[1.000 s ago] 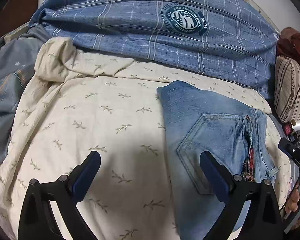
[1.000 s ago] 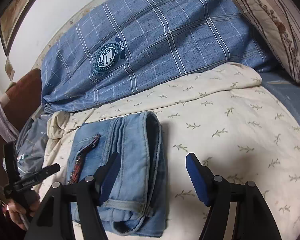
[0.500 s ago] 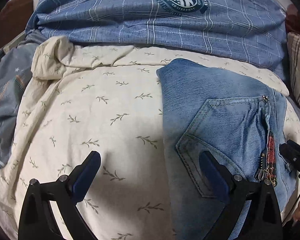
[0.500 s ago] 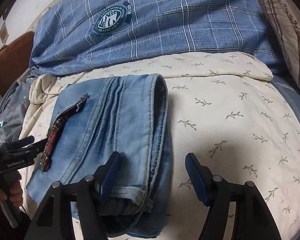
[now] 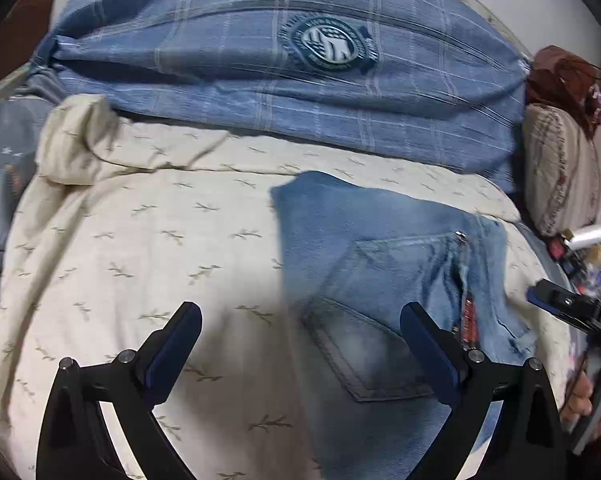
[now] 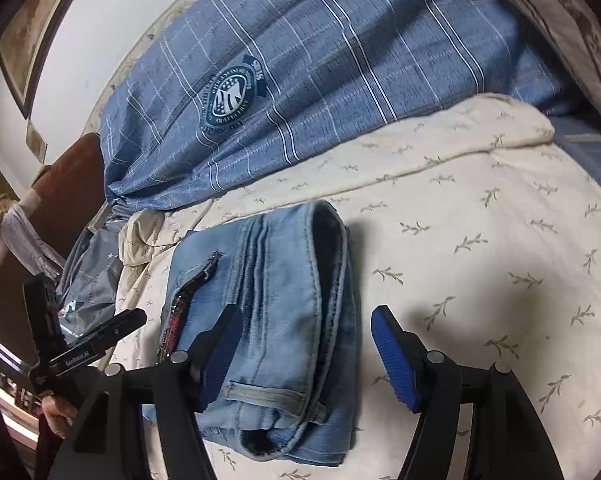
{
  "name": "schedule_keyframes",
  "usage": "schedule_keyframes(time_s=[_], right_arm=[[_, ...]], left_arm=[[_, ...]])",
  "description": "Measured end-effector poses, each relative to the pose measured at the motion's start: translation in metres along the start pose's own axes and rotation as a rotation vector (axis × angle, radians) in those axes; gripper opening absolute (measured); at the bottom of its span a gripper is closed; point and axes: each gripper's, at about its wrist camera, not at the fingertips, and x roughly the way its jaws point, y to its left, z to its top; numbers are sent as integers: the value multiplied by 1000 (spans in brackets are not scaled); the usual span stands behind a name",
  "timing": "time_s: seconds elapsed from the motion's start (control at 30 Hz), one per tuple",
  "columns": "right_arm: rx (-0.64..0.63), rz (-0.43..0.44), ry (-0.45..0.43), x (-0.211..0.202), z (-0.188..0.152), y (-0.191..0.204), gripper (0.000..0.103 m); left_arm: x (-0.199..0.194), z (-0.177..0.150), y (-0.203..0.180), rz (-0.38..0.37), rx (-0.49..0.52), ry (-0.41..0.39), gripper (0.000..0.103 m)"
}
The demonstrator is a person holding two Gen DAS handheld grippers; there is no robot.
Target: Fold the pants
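The folded jeans point(image 6: 268, 320) lie on the bed's cream leaf-print cover point(image 6: 480, 240), both grippers' jaws spread and empty; thick, floppy denim likely handles heavy yet yielding, best pinched at the stiff waistband edge.

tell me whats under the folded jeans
The folded jeans lie on a cream sheet with a leaf print, which shows all around them. The patch directly beneath is covered by the denim.

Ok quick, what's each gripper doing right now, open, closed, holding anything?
Left gripper: open, holding nothing, above the folded jeans.
Right gripper: open, holding nothing, over the jeans' edge.
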Motion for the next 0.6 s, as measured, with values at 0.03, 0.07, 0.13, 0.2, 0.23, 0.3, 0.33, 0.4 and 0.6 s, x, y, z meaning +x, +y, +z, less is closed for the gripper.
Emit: schedule_keyframes(time_s=[0.03, 0.07, 0.13, 0.2, 0.23, 0.3, 0.33, 0.4, 0.6], right_arm=[[10, 7, 15, 1, 0, -3, 70], [20, 12, 26, 4, 0, -5, 70], [44, 25, 56, 11, -1, -13, 70], [66, 36, 86, 18, -2, -18, 70], [68, 41, 94, 19, -1, -19, 70], [72, 54, 108, 23, -1, -21, 70], [75, 56, 114, 25, -1, -22, 70], [82, 57, 133, 30, -1, -24, 70], [130, 69, 162, 37, 4, -37, 70]], left_arm=[[1, 0, -1, -9, 8, 4, 99], [1, 1, -3, -20, 21, 7, 99], [3, 1, -4, -32, 36, 17, 99], [5, 1, -2, -27, 37, 29, 99], [6, 1, 0, -28, 36, 32, 99], [8, 2, 5, -35, 29, 39, 99], [8, 1, 7, -39, 26, 43, 99], [10, 1, 11, -56, 16, 54, 99], [15, 3, 19, -130, -44, 90, 99]])
